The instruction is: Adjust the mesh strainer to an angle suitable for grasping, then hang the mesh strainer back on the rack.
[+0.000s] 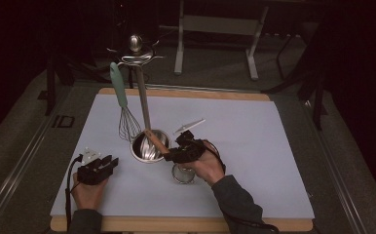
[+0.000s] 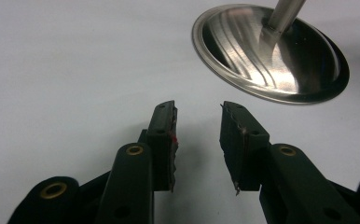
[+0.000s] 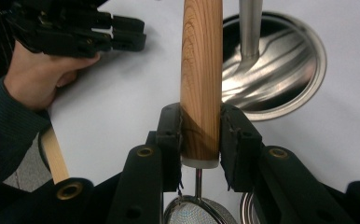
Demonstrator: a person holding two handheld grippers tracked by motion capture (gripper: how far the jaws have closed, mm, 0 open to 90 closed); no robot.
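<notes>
A: What is the right claw [image 3: 200, 140] doing?

B: It is clenched on a wooden handle [image 3: 200, 70], one jaw pressed to each side near the pale end cap. A thin wire runs from that cap to a small mesh strainer [image 3: 199, 212], so the handle belongs to the strainer.

A: Where does that sit on the bench [image 1: 254, 146]?

B: Around the middle, a little toward the near edge. In the high view the right claw [image 1: 178, 151] holds the handle tilted over the rim of the round steel base [image 1: 149, 146], and the mesh bowl [image 1: 182, 174] lies just beside the hand on the near side.

A: And the steel base?

B: It carries an upright pole [image 1: 142, 97] topped with hooks and a ball. A whisk [image 1: 124, 105] with a pale green handle hangs from one hook, its wires close above the base's far-left rim. A small white utensil [image 1: 190, 125] lies just beyond the right hand.

A: The left claw?

B: The left claw [image 2: 197, 140] is released, jaws apart over bare white surface, near the front-left corner, with the steel base [image 2: 271, 51] ahead of it.
</notes>
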